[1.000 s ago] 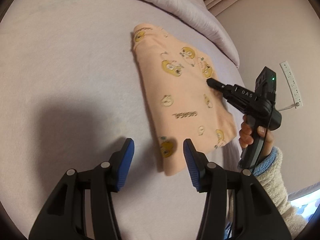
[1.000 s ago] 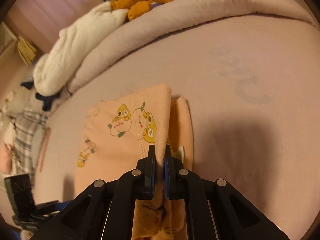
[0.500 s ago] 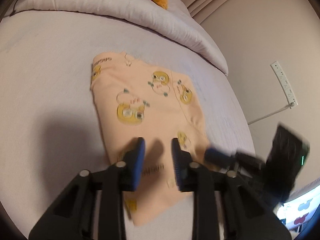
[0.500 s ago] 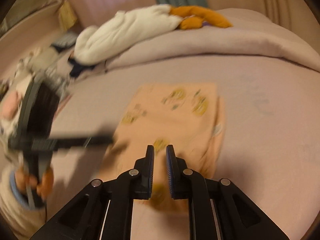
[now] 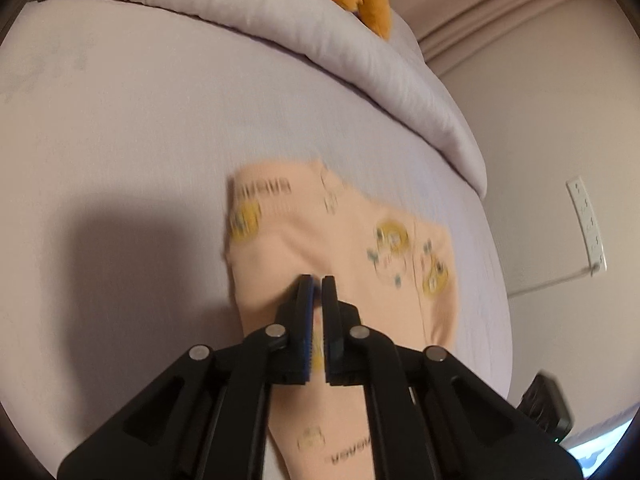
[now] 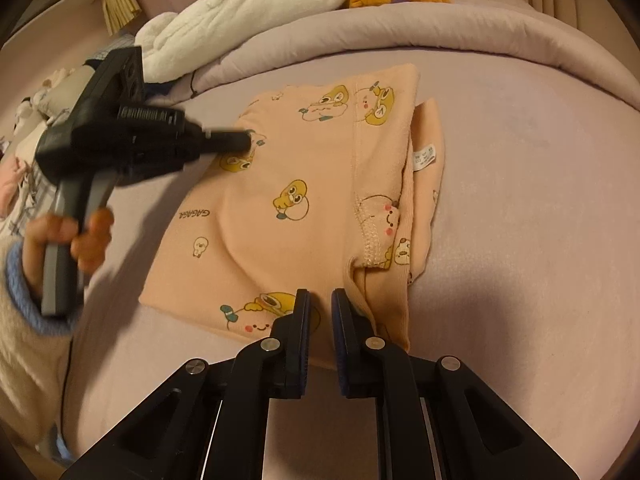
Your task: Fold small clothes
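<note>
Your right tongs let go of the peach garment a second ago and now hover slightly open at its near edge. Left tongs swung in, squeezed nearly shut, pressing on the cloth mid-bed. Looks folded; probably just smoothing left.

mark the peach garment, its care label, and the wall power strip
peach garment [image 6: 320, 184], right wrist view, printed top layer
care label [image 6: 425, 158], right wrist view, white tag face
wall power strip [image 5: 587, 224], left wrist view, strip body
</note>
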